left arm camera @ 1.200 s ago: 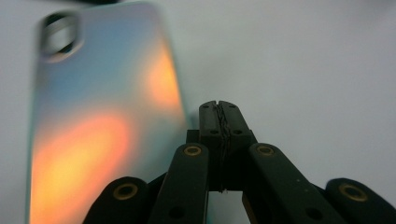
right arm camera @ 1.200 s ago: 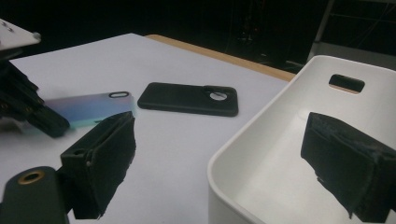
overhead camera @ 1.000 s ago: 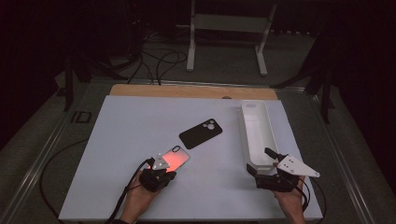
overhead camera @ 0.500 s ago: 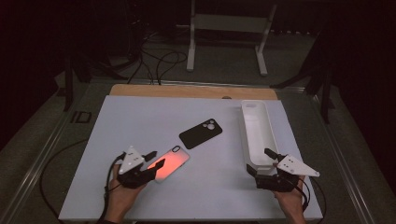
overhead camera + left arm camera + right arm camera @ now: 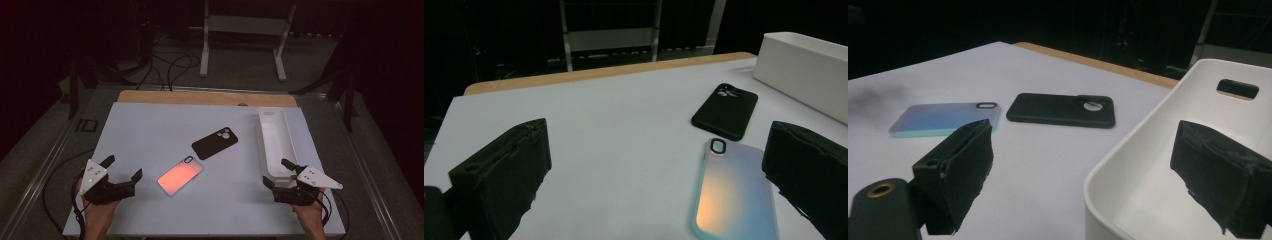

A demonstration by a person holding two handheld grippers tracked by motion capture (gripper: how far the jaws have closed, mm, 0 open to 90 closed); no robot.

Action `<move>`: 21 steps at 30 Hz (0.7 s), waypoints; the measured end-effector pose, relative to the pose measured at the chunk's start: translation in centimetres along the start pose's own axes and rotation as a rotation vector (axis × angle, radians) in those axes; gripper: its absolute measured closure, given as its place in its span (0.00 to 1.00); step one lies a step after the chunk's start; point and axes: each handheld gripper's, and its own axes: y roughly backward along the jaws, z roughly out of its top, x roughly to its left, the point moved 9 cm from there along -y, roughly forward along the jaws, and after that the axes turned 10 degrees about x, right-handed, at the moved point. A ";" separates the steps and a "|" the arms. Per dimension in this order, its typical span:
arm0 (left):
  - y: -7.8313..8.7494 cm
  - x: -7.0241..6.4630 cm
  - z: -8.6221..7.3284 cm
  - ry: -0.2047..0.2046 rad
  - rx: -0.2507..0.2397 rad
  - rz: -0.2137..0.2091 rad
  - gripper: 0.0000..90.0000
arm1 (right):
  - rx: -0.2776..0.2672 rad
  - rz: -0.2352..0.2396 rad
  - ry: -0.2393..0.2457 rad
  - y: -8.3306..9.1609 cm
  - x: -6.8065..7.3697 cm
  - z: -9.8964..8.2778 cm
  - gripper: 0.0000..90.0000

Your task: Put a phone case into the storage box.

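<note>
Iridescent phone case flat, just right of L gripper, jaws just opened wide, prob. empty.

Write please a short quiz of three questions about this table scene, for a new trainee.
1. True or false: the iridescent phone case lies inside the white bin.
2. Which thing lies closer to the bin: A) the iridescent case, B) the black phone case?
3. What stands between the fingers of the left gripper?

Key
1. False: it lies flat on the white table top, apart from the bin.
2. B.
3. Nothing: the fingers have just been opening and stand wide, off to the left of the iridescent case. The right gripper is open at the bin's near end.
</note>
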 end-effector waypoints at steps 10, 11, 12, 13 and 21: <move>-0.7 -0.1 -0.4 -0.008 0.047 0.001 0.00 | 0.018 0.006 0.010 -0.3 0.1 -0.4 0.11; -0.9 -0.1 -0.5 -0.004 0.066 0.012 0.00 | 0.020 0.003 0.010 -0.3 0.1 -0.4 0.11; -1.0 -0.1 -0.5 -0.003 0.072 0.013 0.00 | 0.020 0.002 0.012 -0.3 0.1 -0.4 0.11; -1.1 -0.2 -0.6 0.000 0.082 0.008 0.00 | 0.020 0.000 0.012 -0.3 0.0 -0.4 0.11; -3.9 -2.5 -1.5 -0.041 0.239 -0.098 0.00 | 0.023 -0.001 0.010 -0.4 0.0 -0.4 0.11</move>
